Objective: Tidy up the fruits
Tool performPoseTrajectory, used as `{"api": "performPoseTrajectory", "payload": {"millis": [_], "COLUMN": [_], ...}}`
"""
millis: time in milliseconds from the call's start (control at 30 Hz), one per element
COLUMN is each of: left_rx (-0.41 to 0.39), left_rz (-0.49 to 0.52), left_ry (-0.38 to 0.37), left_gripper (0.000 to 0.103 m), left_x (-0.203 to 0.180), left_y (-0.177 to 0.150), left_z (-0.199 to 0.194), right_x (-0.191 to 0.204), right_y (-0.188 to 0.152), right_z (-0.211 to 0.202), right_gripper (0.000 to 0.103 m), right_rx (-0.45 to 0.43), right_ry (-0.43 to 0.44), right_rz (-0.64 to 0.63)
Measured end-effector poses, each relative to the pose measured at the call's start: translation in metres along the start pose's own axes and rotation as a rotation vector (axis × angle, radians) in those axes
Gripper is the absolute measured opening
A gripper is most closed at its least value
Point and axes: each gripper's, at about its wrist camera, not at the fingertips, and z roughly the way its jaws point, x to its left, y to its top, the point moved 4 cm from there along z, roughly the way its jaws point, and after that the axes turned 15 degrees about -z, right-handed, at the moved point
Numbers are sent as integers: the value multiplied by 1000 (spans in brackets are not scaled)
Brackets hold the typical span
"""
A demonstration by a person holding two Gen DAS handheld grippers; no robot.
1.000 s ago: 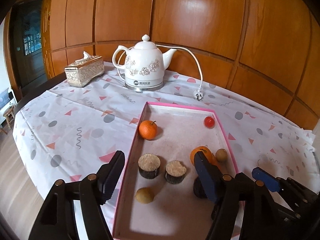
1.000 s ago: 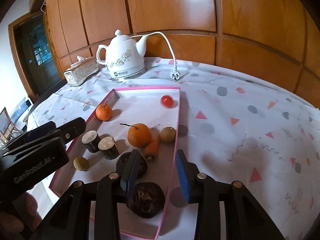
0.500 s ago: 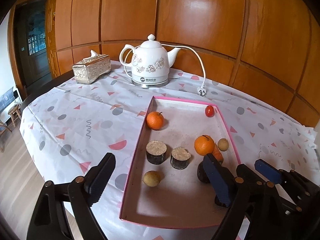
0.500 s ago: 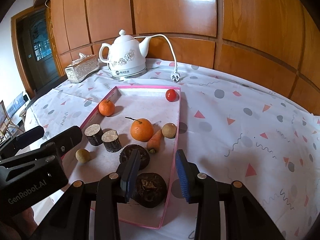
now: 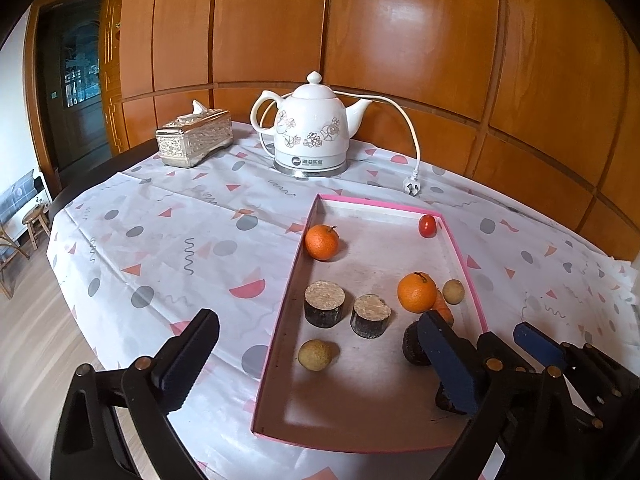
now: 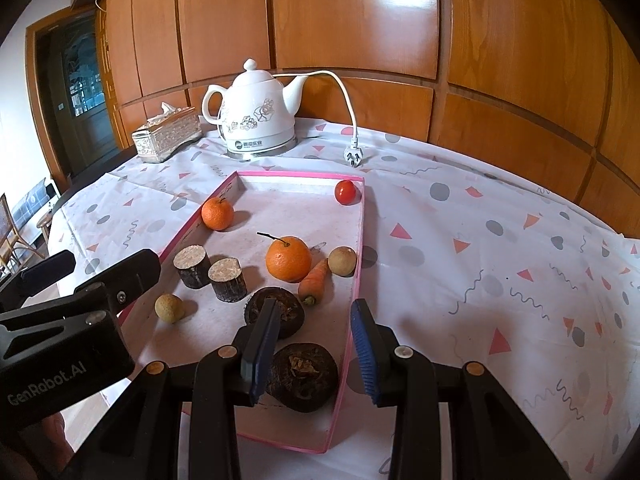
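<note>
A pink-rimmed tray (image 5: pixel 280 332) on the patterned tablecloth holds two oranges (image 5: pixel 322 242) (image 5: pixel 417 292), a cherry tomato (image 5: pixel 427 225), two longans (image 5: pixel 315 355) (image 5: pixel 453 291), a carrot (image 6: pixel 314 280), two cut brown cylinders (image 5: pixel 324 304) (image 5: pixel 371 316) and two dark round fruits (image 6: pixel 276 308) (image 6: pixel 302 376). My left gripper (image 5: pixel 320 364) hovers over the tray's near left part. Its jaws are opening wide, with nothing gripped and the near longan below them. My right gripper (image 6: pixel 314 350) hangs open above the nearest dark fruit, its pads clear of it.
A white kettle (image 5: pixel 310 132) with its cord and loose plug (image 5: pixel 412 188) stands behind the tray. A tissue box (image 5: pixel 194 138) sits at the back left. The table edge drops to a wooden floor on the left. Wood panelling closes the back.
My left gripper's jaws have spread much wider. The right gripper's gap is unchanged. The fruits in the tray lie where they were.
</note>
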Motion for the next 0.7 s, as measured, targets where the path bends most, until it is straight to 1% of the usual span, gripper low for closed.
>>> {"api": "performPoseTrajectory", "payload": {"millis": [700], "left_rx": [-9], "left_rz": [6], "left_ry": [19], "left_gripper": [103], "left_x": [3], "left_y": [2], "left_z": [-6], "right_x": [3], "right_y": [0], "right_z": [-1], "right_gripper": [37], "right_rx": [-3], "right_ry": [-1], "right_rz": [-22]}}
